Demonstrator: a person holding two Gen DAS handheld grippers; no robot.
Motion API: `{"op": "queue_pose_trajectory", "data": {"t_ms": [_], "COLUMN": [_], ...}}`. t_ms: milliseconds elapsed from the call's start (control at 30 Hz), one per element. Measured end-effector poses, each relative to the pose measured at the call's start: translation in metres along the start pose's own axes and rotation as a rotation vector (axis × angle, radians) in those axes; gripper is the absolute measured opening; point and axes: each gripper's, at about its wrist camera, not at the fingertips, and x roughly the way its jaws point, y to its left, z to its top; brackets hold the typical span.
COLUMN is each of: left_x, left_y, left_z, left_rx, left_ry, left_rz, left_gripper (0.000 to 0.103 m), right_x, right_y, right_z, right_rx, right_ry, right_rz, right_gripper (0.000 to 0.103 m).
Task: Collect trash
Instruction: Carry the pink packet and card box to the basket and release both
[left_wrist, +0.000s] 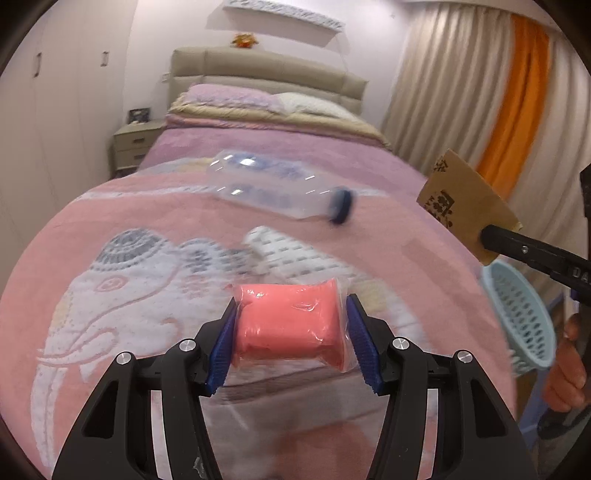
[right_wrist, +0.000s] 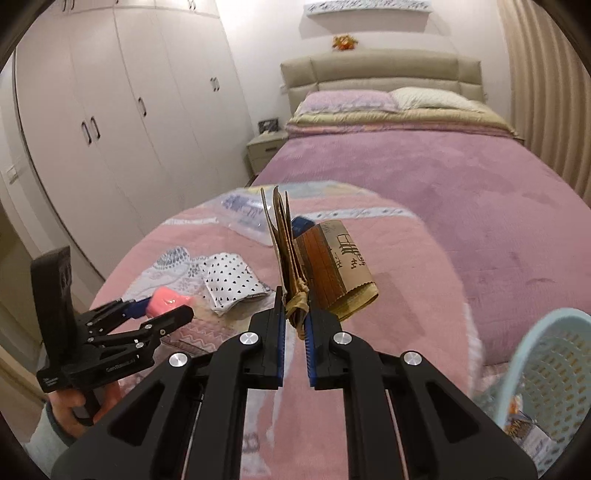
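Note:
My left gripper is shut on a pink packet in clear wrap, held above the pink elephant blanket; it also shows in the right wrist view. My right gripper is shut on a brown paper bag by its twisted handle; the bag also shows in the left wrist view. A clear plastic bottle with a blue cap and a white spotted wrapper lie on the blanket.
A light blue perforated basket sits low at the right beside the bed, with some items inside. The bed has a purple cover and pillows. White wardrobes and a nightstand stand at left; curtains at right.

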Motion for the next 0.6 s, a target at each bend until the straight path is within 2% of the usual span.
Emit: {"op": "queue_pose_trajectory", "data": {"t_ms": [167,300,433,600], "left_x": [-0.023,-0.032,-0.028,-0.001], "left_y": [-0.045,-0.092,-0.149,-0.214], "left_z": [0.013,0.027,0.036,0.04], "left_rx": [0.096,0.165,0.242,0.321], "left_ry": [-0.071,-0.108,-0.112,-0.065], "left_rz": [-0.081,-0.164,-0.246,-0.333], "left_gripper": [0.054,0.054,0.054,0.054], "right_x": [-0.053,-0.101,-0.132,-0.155], "right_y": [-0.014,-0.032,-0.06,-0.115], "right_z": [-0.004,-0.011,-0.022,-0.044], "right_rx": [0.044,0.08,0.146,0.305], "right_ry": [-0.094,-0.172,-0.195,-0.174], "right_rz": [-0.061,-0.173,-0.295,-0.377], "right_gripper": [0.007,0.007,0.007,0.007]}}
